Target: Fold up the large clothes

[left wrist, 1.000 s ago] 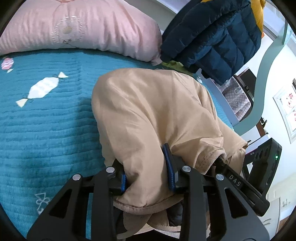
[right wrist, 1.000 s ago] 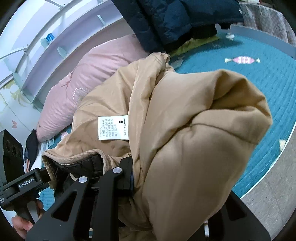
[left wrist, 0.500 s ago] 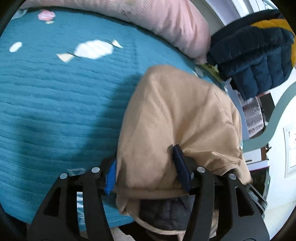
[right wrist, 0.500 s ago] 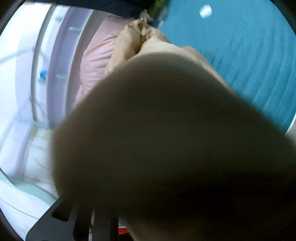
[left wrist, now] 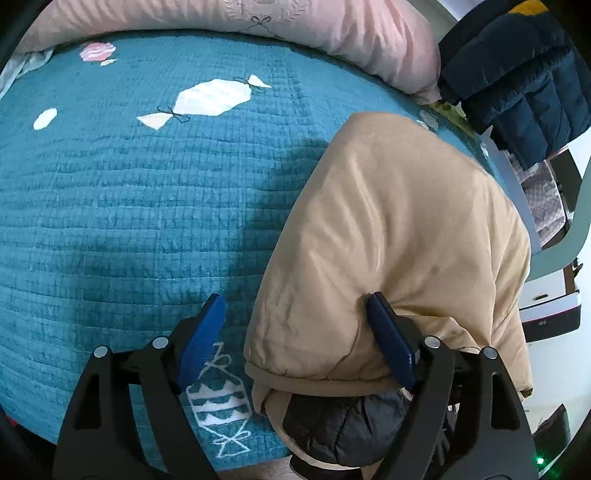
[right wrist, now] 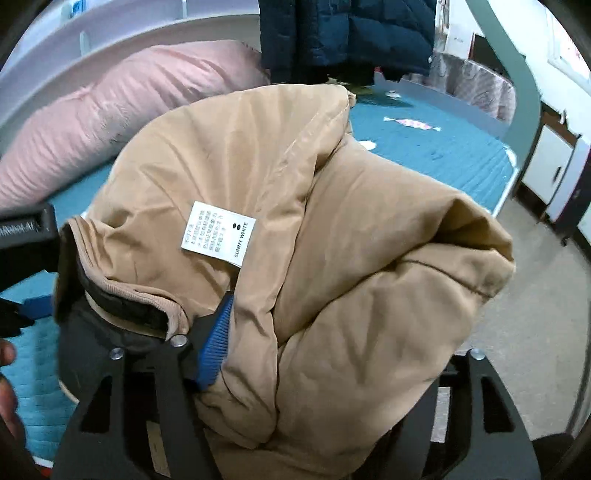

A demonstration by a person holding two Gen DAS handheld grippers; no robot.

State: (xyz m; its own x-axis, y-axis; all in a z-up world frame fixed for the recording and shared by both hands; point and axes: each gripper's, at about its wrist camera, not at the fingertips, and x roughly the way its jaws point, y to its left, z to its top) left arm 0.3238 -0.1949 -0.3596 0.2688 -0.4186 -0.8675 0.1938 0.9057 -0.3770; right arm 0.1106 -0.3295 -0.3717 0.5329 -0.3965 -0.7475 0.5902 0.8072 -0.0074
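A bulky tan jacket point(left wrist: 399, 236) with a dark lining lies bunched at the near edge of the teal quilted bed point(left wrist: 147, 192). My left gripper point(left wrist: 295, 339) is open; its jaws stand wide, the right pad touches the jacket's hem and the left pad is off it. In the right wrist view the jacket point(right wrist: 332, 258) with its white care label point(right wrist: 218, 232) fills the middle. My right gripper point(right wrist: 332, 350) has fabric between its jaws; the left blue pad point(right wrist: 216, 343) shows, the right one is hidden by cloth.
A pink pillow point(left wrist: 295, 33) lies along the far side of the bed. A navy puffer jacket point(left wrist: 517, 74) hangs at the right. The bed rail point(right wrist: 443, 99) and floor point(right wrist: 535, 295) lie to the right. The other gripper point(right wrist: 26, 236) shows at the left.
My left gripper has opened and let go of the jacket's hem. The jacket has come down onto the bed edge. The right view, blocked by cloth before, shows the jacket again.
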